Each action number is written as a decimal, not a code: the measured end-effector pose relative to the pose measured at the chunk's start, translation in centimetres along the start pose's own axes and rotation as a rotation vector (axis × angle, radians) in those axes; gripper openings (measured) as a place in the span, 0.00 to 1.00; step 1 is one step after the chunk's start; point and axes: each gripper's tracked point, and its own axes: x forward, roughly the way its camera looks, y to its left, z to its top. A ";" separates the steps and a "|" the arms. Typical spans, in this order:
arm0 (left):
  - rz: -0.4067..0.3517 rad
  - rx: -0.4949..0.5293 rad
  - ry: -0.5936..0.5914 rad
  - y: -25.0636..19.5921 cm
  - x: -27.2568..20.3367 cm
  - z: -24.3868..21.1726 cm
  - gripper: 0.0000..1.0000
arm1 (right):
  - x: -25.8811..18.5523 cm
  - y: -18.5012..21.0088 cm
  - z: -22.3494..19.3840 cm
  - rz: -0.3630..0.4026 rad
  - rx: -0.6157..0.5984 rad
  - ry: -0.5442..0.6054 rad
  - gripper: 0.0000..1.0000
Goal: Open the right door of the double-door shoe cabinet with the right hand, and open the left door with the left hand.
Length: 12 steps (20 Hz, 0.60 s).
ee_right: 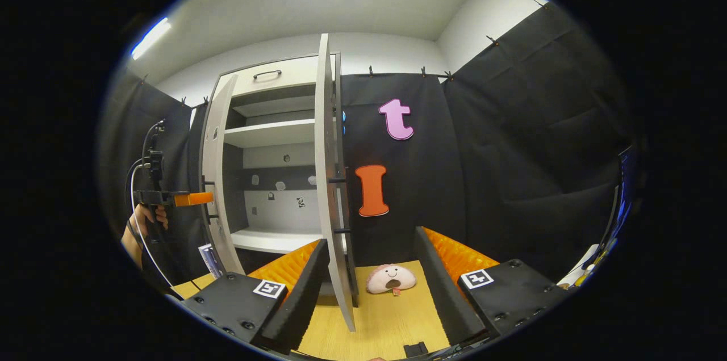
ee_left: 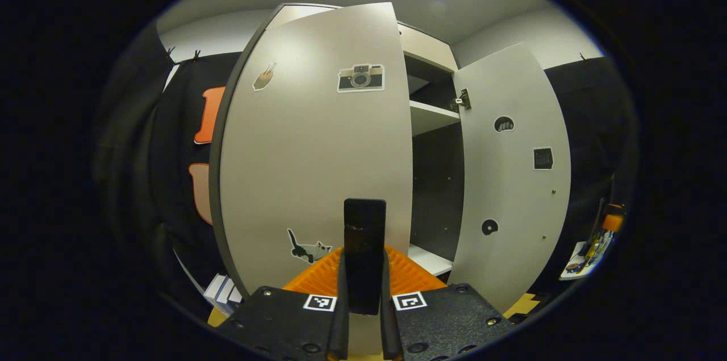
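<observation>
The shoe cabinet (ee_right: 272, 139) stands tall against the black wall. Both of its doors are swung out now.

In the left gripper view, the left door (ee_left: 318, 145) is big and very close. It has a camera sticker (ee_left: 361, 77) near the top and a cat sticker (ee_left: 306, 248) near the bottom. The left gripper (ee_left: 363, 270) is closed tight on the black handle (ee_left: 364, 236) of this door. The two fingers press on the handle from both sides. Past the door's edge you can see the dark inside of the cabinet and a white shelf (ee_left: 433, 114). Farther back, the right door (ee_left: 514, 179) hangs wide open, with its bare inner side facing this way.

In the right gripper view, the right door (ee_right: 329, 179) is seen edge-on, like a thin white board. The right gripper (ee_right: 369, 281) is open wide. The door's edge stands between its two fingers, close to the left finger (ee_right: 301, 281). I cannot tell if that finger touches the door. The other finger is well apart from it.

On the wooden floor (ee_right: 392, 315), a small pink plush toy (ee_right: 391, 279) lies near the bottom of the right door. Far off on the left side of this view, a hand (ee_right: 149, 219) holds the other gripper at the left door.
</observation>
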 end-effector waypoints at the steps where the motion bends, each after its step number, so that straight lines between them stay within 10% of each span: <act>1: 0.004 -0.005 0.001 0.5 -0.8 0.1 0.23 | 0.2 0.3 -0.2 0.007 0.008 0.003 0.84; 12: 0.193 0.050 -0.062 6.5 -8.9 1.5 0.20 | 0.0 2.7 0.3 0.042 -0.039 -0.037 0.84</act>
